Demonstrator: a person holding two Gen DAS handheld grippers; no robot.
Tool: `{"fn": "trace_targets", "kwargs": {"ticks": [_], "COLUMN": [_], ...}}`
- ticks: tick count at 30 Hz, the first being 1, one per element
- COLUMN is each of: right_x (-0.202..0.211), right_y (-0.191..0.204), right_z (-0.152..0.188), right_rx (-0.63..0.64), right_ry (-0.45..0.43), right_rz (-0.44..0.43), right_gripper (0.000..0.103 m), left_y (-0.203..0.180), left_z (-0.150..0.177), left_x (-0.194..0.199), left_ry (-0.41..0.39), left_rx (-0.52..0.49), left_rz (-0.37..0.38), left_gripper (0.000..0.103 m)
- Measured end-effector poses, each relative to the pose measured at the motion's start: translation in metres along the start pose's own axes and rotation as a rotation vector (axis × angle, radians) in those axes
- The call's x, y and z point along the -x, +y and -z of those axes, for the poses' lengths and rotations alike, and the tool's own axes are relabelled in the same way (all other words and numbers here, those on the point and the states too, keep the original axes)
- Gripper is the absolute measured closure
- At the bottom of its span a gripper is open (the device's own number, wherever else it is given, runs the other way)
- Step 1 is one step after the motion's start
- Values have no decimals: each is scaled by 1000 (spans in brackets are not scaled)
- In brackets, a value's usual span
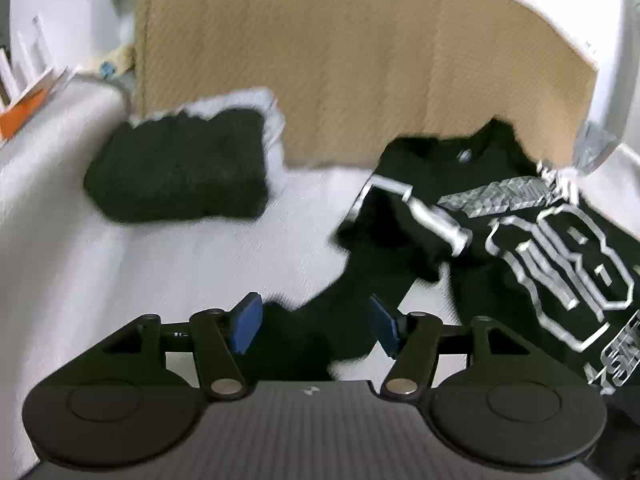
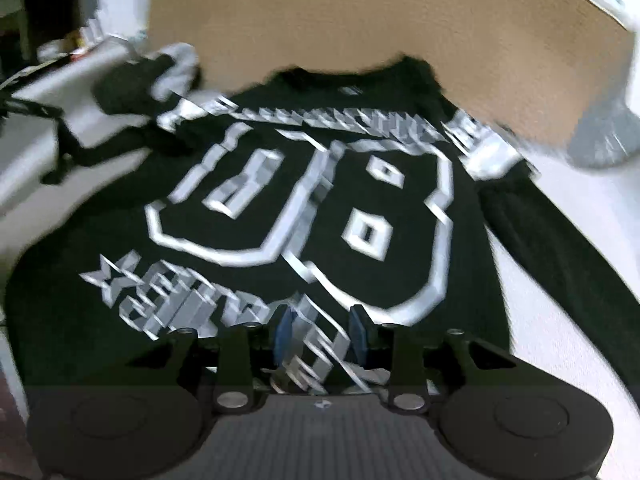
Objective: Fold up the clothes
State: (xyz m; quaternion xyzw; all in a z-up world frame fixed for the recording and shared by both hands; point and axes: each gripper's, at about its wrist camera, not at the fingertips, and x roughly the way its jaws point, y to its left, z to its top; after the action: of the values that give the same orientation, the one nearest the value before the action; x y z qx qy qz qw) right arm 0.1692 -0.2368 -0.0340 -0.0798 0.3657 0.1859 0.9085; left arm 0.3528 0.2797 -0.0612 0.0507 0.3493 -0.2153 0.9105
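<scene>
- A white cloth-covered bed surface (image 1: 168, 264) fills the foreground.
- A tan ribbed fabric headboard (image 1: 340, 60) stands upright behind it.
- A white curved frame (image 1: 560, 28) borders the headboard at right.

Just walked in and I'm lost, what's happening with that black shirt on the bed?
A person is folding clothes with two handheld grippers. The black shirt lies spread on the white sheet, one sleeve already turned in. The left gripper is open above that sleeve. The right gripper hangs over the hem. A folded pile sits nearby.
</scene>
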Motion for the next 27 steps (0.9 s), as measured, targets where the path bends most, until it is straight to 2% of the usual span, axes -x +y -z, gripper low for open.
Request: {"fn": "trace_targets", "kwargs": {"ticks": [4, 9, 15, 17, 22, 27], "right_x": [-22, -58, -99, -109, -145, -180], "right_y": [32, 74, 128, 146, 181, 208], "right_z": [-36, -74, -121, -135, -176, -209], "right_rx": [77, 172, 313, 364, 481, 567], "right_ry": [-12, -7, -8, -26, -57, -56], "right_rz": [-64, -134, -220, -245, -299, -299], "right_gripper": [67, 67, 67, 67, 67, 67], "left_y": [15, 34, 66, 73, 67, 49], "left_z": [17, 44, 64, 66, 59, 55], "left_x": [-13, -24, -24, -28, -38, -43], "left_ry": [54, 104, 57, 72, 90, 126], "left_rx": [53, 176, 358, 397, 360, 213], "left_rz": [-40, -64, -12, 11, 15, -7], "left_gripper": [40, 40, 40, 40, 40, 46]}}
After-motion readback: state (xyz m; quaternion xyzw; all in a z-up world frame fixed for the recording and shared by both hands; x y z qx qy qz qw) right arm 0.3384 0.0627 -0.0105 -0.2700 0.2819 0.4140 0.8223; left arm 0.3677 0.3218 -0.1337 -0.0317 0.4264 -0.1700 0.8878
